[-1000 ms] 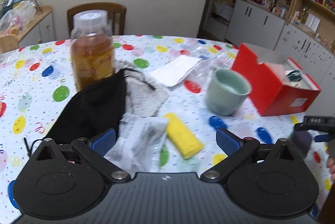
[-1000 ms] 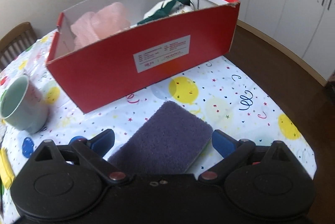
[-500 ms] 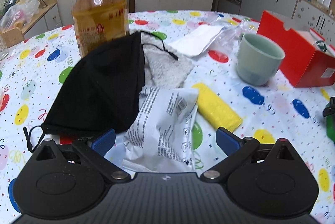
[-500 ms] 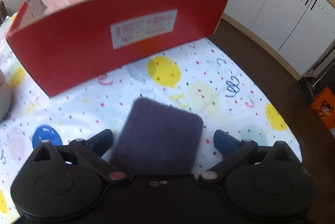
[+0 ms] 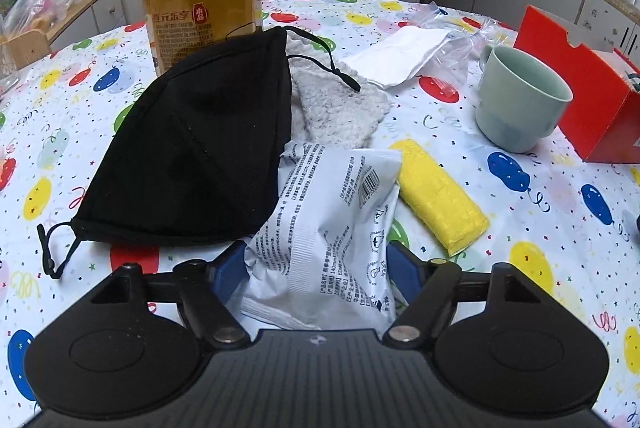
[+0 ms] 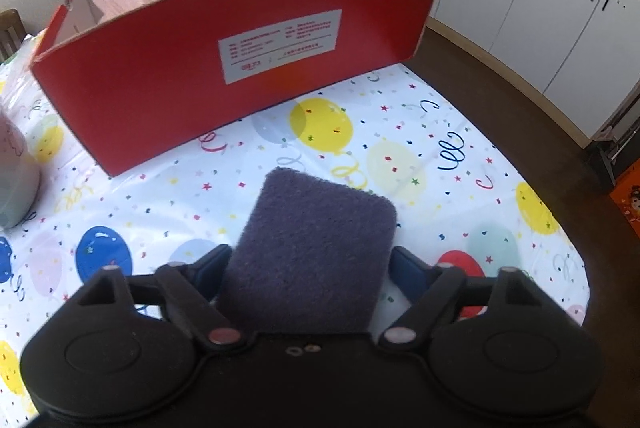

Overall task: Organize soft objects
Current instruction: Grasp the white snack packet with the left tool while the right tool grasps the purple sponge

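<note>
Left gripper (image 5: 318, 270) is closing around the packet (image 5: 332, 224) — right gripper (image 6: 308, 268) is closing around the sponge (image 6: 316, 252); firm contact cannot be told.

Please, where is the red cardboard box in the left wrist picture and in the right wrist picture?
Left wrist: the red box is at the far right edge, behind the green mug, partly cut off.
Right wrist: the red box fills the upper middle, long side facing the camera, behind the purple sponge.
Shared landmark: the balloon tablecloth; the mug also shows at the right view's left edge.
</note>
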A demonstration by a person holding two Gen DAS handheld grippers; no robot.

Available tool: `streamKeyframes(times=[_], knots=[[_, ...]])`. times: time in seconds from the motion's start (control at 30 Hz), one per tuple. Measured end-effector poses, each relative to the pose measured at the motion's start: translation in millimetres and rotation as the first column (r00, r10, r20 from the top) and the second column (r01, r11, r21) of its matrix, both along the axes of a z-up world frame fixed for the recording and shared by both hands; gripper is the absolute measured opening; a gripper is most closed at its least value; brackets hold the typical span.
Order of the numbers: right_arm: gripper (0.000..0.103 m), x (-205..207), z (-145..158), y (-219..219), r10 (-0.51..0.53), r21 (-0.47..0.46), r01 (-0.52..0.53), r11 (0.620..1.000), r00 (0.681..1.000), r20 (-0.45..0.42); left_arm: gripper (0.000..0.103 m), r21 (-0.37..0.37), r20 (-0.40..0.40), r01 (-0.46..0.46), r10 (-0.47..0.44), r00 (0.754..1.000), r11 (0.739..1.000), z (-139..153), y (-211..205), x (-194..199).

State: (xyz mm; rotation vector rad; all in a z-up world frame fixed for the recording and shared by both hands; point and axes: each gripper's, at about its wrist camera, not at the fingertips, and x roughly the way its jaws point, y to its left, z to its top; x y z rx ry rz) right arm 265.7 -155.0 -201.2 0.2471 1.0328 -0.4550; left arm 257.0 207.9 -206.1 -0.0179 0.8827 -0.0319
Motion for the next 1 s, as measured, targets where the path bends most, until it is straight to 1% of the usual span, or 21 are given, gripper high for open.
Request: streamKeyframes(times=[0.13,0.3,0.4,0.57,0.7,0.9,1.0], knots=[[0.078,-0.5,2.9,2.7,0.018,-0.006,-0.018,1.000,1.000,-0.002,0.070,0.015,-0.008,-0.011,0.011,1.000,1.000,1.1,-2.6,-0.4],[0.077,-3.3,4.8,0.2,0.029,-0.016,-0.029,0.999,1.000,0.000,0.061,0.013,-0.006,-0.018,0.018,1.000,1.000,4.7,-4.2,-2.3],[0.077,-8.1,8.7,-1.9,0.039,-0.009,-0.039,0.999,0.999,0.015,0.058,0.015,-0.003,-0.025,0.025,1.000,1.000,6.6,-5.6,-5.2],[0.077,-18.6,18.2,-3.4,0.086,0.024,-0.088,0.996,0.995,0.044,0.057,0.002,-0.016,-0.039,0.039,0.999,0.999,9.8,-7.8,-11.7],[0.077,-28.4,30.6,0.0,0.153,0.029,-0.155,0.987,0.986,0.067,0.057,-0.016,-0.013,-0.047,0.047,0.999,0.999,17.7,-11.8,-20.5],[0.077,-37.7,53.7,4.2,0.236,0.041,-0.241,0.970,0.967,0.097,0.057,-0.060,0.001,-0.058,0.058,0.998,0.996,39.1,-21.5,-29.3],[0.077,-40.6,66.8,6.1,0.284,0.036,-0.290,0.956,0.951,0.119,0.057,-0.072,0.023,-0.049,0.051,0.998,0.996,53.0,-31.2,-31.6]])
